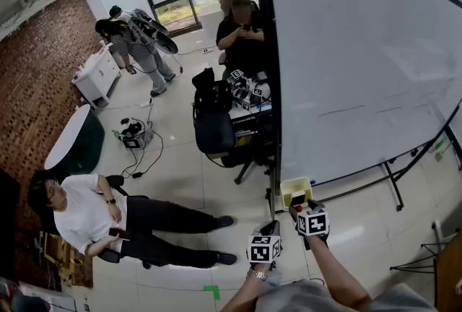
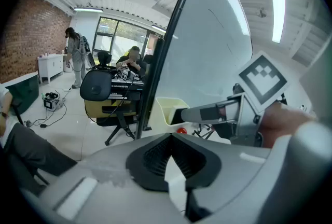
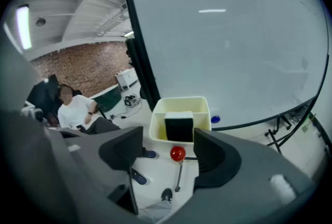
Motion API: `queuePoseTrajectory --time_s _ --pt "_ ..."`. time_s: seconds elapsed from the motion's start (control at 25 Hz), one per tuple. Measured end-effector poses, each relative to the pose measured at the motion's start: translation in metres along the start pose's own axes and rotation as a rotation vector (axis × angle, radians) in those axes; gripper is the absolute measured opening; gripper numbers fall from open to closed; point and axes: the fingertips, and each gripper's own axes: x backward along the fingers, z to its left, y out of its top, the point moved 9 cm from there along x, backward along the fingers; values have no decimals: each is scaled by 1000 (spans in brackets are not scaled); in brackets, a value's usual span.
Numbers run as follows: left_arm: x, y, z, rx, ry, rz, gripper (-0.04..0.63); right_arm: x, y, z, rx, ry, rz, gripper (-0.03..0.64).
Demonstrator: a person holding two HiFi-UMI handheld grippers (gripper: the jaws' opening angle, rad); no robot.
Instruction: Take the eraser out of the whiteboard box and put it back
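A pale yellow box (image 3: 155, 120) hangs at the lower left corner of the whiteboard (image 1: 361, 65). A black eraser (image 3: 179, 126) with a white top stands upright inside it. My right gripper (image 3: 168, 154) is open just in front of the box, one jaw on each side of the eraser's line and not touching it. A red knob (image 3: 178, 153) shows below the box between the jaws. In the head view the right gripper (image 1: 299, 204) points at the box (image 1: 289, 185). My left gripper (image 2: 174, 166) is shut and empty, lower and to the left, facing the box (image 2: 167, 106).
A person in a white shirt (image 1: 79, 213) sits on the floor at left. A black office chair (image 1: 214, 126) and a cluttered desk (image 1: 249, 97) stand behind the whiteboard's left edge. The board's stand legs (image 1: 393, 184) spread on the floor at right. Cables (image 1: 137, 137) lie on the tiles.
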Motion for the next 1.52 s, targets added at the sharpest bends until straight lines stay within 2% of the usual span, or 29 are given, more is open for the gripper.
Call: queuePoseTrajectory --time_s 0.08,0.24,0.44,0.48,0.6,0.68,0.8,0.96,1.16,1.36,1.44,1.52 --pt "-5 17 18 -1 -3 -7 6 -21 10 -5 -13 -31 47 328" --pt "-20 31 43 15 -3 15 6 -55 17 -8 -37 -46 143 328" --pt "-34 42 48 30 -10 17 6 -69 14 -15 -29 -70 211 315" --pt "-36 47 49 31 -7 14 6 -70 16 -16 -21 -65 229 288" --pt "-42 58 48 35 -3 2 6 -57 27 -20 -35 -12 254 282" --pt "-46 61 47 44 4 -5 6 -36 42 -20 -41 34 224 282" --pt "-51 63 48 51 14 -10 6 -1 83 -14 -22 90 123 282" --pt "-58 64 40 45 3 -3 6 17 124 -14 -23 115 0 282" --pt "-58 59 34 37 3 14 6 -19 110 -25 -18 54 -34 282" --pt "-54 51 40 52 23 21 6 -33 99 -27 -39 25 -157 281" --pt "-53 49 43 58 33 24 6 -38 96 -24 -24 23 -129 281" --pt "-52 48 44 62 37 26 6 -49 87 -22 6 26 -40 281"
